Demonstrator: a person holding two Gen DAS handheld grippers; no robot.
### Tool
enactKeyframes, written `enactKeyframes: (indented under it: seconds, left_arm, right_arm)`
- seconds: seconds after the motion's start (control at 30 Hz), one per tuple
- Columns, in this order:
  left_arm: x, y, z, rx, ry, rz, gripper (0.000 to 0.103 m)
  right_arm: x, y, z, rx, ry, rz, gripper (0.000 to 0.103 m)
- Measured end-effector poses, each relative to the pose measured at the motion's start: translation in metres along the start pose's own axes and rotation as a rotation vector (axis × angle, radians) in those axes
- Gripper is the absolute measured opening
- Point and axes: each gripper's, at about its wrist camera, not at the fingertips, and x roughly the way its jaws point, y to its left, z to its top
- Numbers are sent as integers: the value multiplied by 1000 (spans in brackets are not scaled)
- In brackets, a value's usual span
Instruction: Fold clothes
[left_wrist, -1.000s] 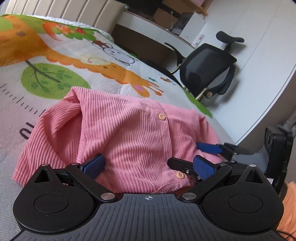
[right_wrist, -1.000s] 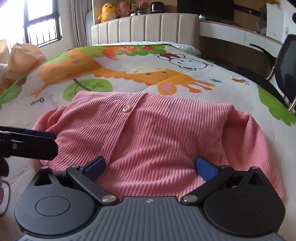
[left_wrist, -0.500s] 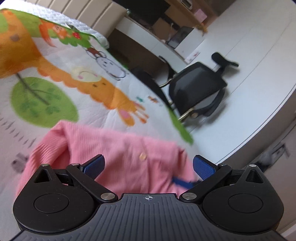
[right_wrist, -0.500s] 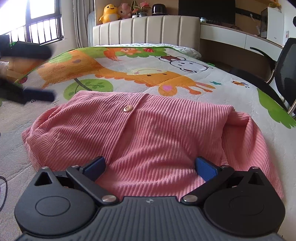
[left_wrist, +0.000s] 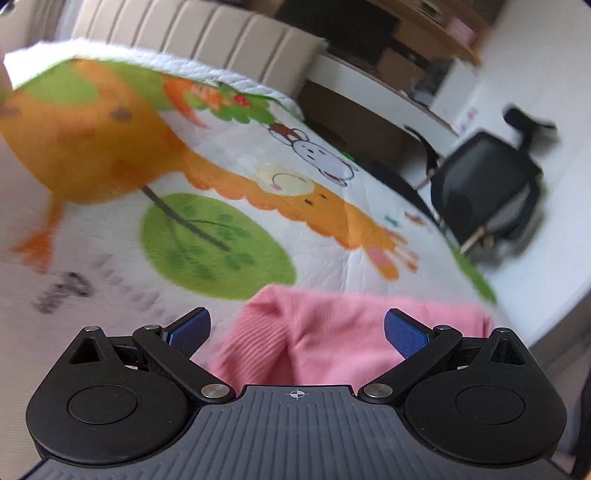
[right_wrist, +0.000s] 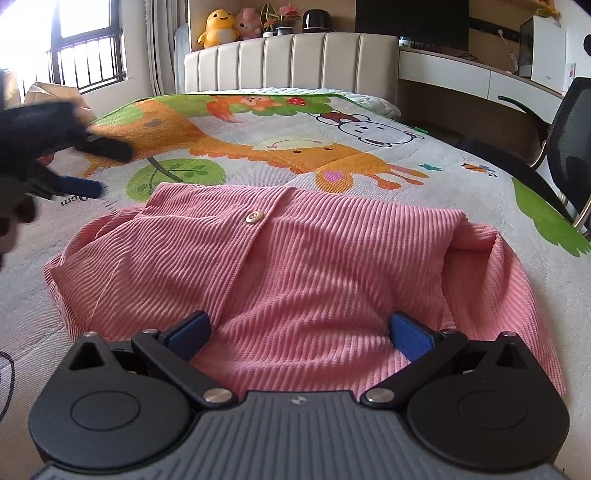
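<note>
A pink ribbed cardigan (right_wrist: 295, 266) with a cream button (right_wrist: 255, 217) lies folded on the bed, its sleeves tucked at both sides. My right gripper (right_wrist: 299, 332) hovers low over its near edge, open, with nothing between the blue pads (right_wrist: 410, 334). In the left wrist view my left gripper (left_wrist: 295, 328) is open and empty too, raised above the cardigan (left_wrist: 332, 332), which fills only the bottom centre. The left gripper (right_wrist: 55, 147) shows blurred at the far left of the right wrist view, lifted off the garment.
The bed carries a cartoon animal cover (right_wrist: 280, 147) with a padded headboard (right_wrist: 291, 62) behind. A black office chair (left_wrist: 491, 195) and a white desk (right_wrist: 480, 77) stand to the right. A window (right_wrist: 55, 44) is at the left.
My left gripper has lifted and drawn back to the left, away from the cardigan, and its view now tilts up over the bed. The right gripper has risen slightly.
</note>
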Motion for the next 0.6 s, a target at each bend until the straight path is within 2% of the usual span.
enactKeyframes:
  seconds: [0.1,0.13,0.17,0.23,0.33,0.37,0.4,0.43,0.47,0.6]
  left_arm:
    - [-16,10,-17,29,56,2,92]
    - [-18,14,-22,32,76,8,74]
    - [-20,18,-28,35,97,14,67]
    - [-18,25,-37,28,121,26,67]
    - [-12,23,-45,32,115,30,69]
    - [-8,19,-45,44,108,27,64]
    - [-4,15,-45,59,102,26,54]
    - [-3,13,-43,46,102,7,21]
    - [-2,12,-40,26,104,-18,9]
    - [-12,6,-25,-71,69,-145,8]
  right_arm:
    - [0,1,0,-4,1,-7,103]
    - [0,2,0,-6,1,-9,103]
    - [0,2,0,-6,1,-10,103]
    - [0,1,0,-7,0,-11,103]
    - [-1,2,1,-11,-1,-14,103]
    - [-3,3,1,-23,-5,-19,103]
    - [-5,5,2,-38,-11,-25,103]
    - [-12,10,4,-74,-38,-22,103]
    - [-21,15,6,-116,-71,-17,103]
    - [-69,54,12,-292,-282,55,103]
